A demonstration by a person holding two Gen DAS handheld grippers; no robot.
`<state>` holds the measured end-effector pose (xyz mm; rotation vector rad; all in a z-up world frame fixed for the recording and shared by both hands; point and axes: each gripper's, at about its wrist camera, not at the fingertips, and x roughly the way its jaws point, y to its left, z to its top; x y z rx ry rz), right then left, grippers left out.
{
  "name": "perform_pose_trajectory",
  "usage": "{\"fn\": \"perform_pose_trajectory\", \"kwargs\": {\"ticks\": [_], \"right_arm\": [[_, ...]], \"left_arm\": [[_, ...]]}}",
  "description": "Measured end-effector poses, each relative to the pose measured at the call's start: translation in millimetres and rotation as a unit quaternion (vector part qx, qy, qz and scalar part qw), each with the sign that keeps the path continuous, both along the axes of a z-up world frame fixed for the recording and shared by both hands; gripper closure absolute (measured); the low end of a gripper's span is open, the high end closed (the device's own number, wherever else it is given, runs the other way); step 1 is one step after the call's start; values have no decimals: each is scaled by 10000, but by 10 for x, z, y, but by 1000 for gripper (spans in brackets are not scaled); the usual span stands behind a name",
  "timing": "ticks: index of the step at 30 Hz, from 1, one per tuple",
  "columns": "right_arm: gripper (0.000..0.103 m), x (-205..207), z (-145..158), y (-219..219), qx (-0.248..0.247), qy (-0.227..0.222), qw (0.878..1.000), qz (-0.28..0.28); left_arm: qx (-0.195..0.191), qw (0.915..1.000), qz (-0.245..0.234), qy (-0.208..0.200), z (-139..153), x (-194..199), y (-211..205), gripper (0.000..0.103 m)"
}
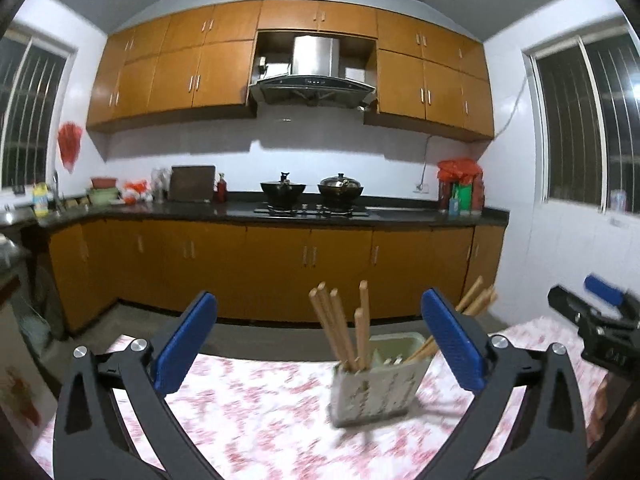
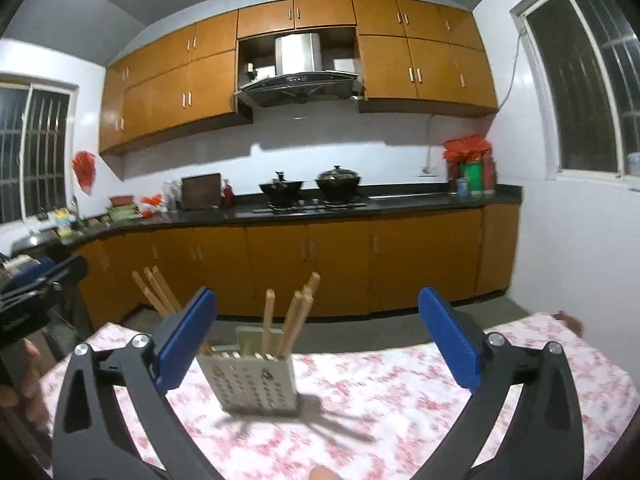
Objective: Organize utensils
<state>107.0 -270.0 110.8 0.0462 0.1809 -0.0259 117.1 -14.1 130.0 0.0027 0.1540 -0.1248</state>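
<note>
A pale rectangular utensil holder [image 1: 376, 388] stands on a table with a pink floral cloth [image 1: 256, 420]. Several wooden chopsticks [image 1: 340, 328] stand in it, fanned out. My left gripper [image 1: 320, 340] is open and empty, raised just short of the holder. The holder also shows in the right wrist view [image 2: 256, 380] with its chopsticks [image 2: 296, 316]. My right gripper [image 2: 316, 340] is open and empty, above the cloth [image 2: 400, 400] near the holder. The right gripper shows at the right edge of the left wrist view [image 1: 600, 320]. Part of the left gripper shows at the left edge of the right wrist view.
Beyond the table is a kitchen counter [image 1: 280, 212] with two black pots [image 1: 312, 192] on a stove, orange cabinets [image 1: 264, 264] below and above, and a range hood [image 1: 312, 80]. Windows stand on both side walls. The table's far edge [image 2: 360, 348] faces the floor.
</note>
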Motion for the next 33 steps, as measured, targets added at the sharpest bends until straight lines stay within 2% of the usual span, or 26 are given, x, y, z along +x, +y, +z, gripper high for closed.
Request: {"fn": "perform_pose_trajectory", "kwargs": {"ticks": [4,8,12,19,33], "right_arm": [[4,-251,-142,125,-328,16,9993,-169],[4,-478,-304,223,-494,70,9984,-257],[4,-664,-494,295,-402,250,9987,-195],[4,-907,-749,300,-51,422,9991,-81],[4,-1012,-1042,375,-69,759,9971,-49]], "left_arm": [[264,9996,135,33,-144,-244,17,2],[127,9994,214,230,-321,-431,111,2],[-9,9987,331,377,-516,-601,215,2],[101,9969,332,712,-775,-790,264,2],[300,9942,365,963,-1087,-1003,181,2]]}}
